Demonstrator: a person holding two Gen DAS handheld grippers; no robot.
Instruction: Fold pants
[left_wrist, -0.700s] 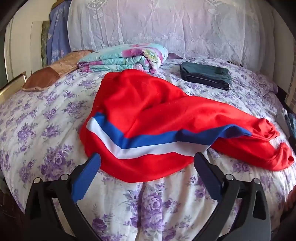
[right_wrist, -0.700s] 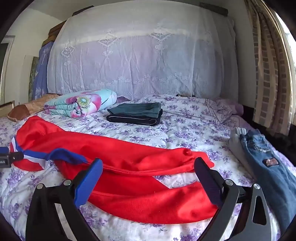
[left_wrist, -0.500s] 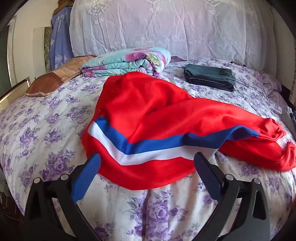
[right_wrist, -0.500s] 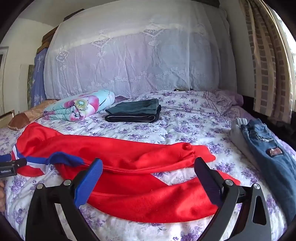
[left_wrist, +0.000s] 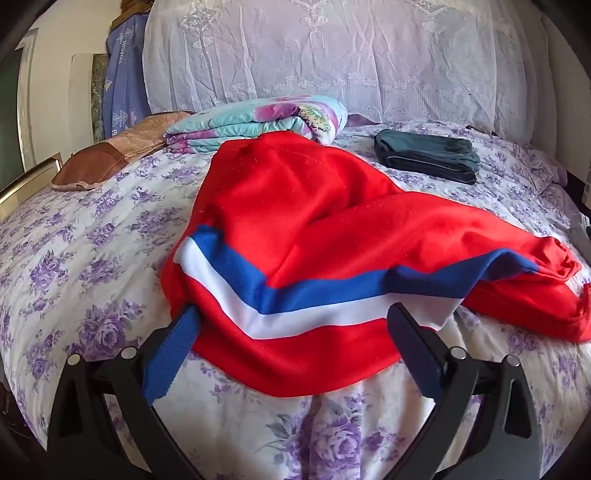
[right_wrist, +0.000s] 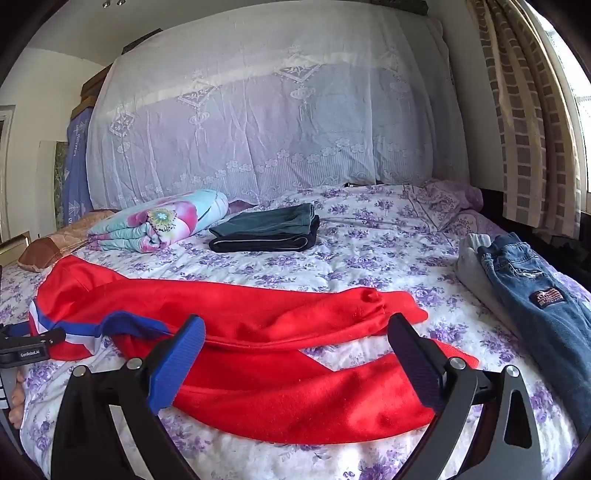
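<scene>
Left wrist view is showing us the red pants (left_wrist: 314, 229) sprawling loosely across the flowered bed (left_wrist: 85, 258), waist end lying just ahead of our left tongs (left_wrist: 291, 332), which are gaping wide and holding nothing. We are judging the fabric soft, light and floppy, best pinched at the striped waistband edge. Our right tongs (right_wrist: 295, 343) are also standing wide, hovering over the pant legs (right_wrist: 303, 391) near the cuffs.

Left gripper (left_wrist: 291, 332) low and level, jaws spread wide, right gripper (right_wrist: 295, 341) likewise, jaws wide apart
</scene>
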